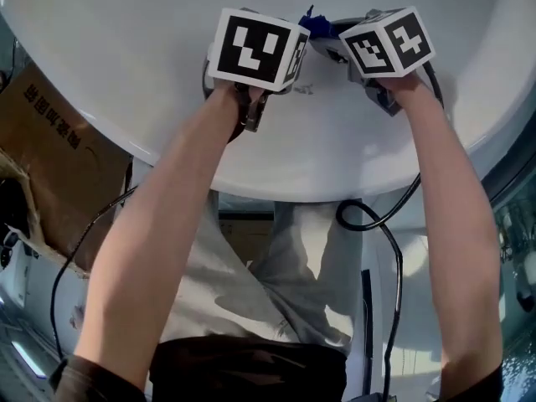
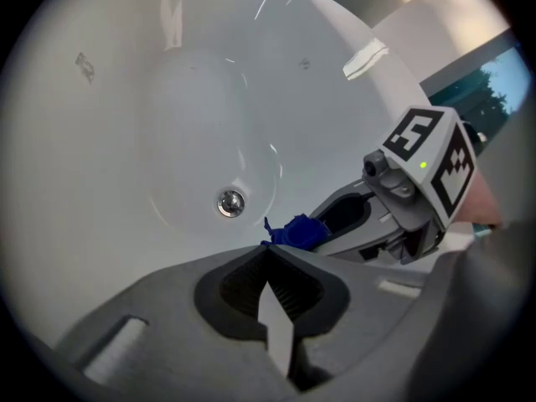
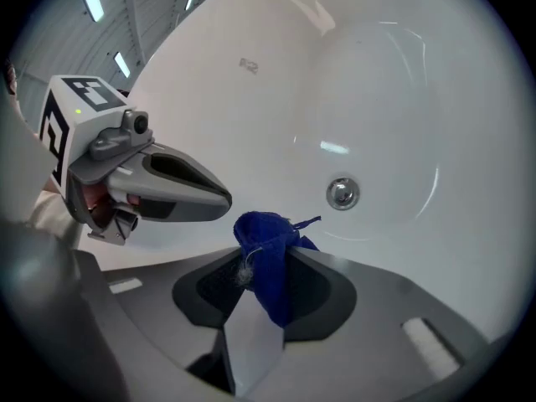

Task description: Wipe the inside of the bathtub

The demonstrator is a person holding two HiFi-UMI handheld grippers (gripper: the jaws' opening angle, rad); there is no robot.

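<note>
My right gripper (image 3: 266, 266) has its jaws pinched on a bunched blue cloth (image 3: 266, 233), which pokes out just past the fingertips. My left gripper (image 2: 270, 256) sits just beside it on the left, jaws pressed together on nothing. Beyond the cloth lies the white bathtub (image 3: 251, 115) wall. The drain (image 3: 342, 193) is ahead and slightly right, so I judge the right hand does the wiping.

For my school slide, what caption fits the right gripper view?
Right gripper clamps a blue cloth inside the bathtub, near the drain.
</note>
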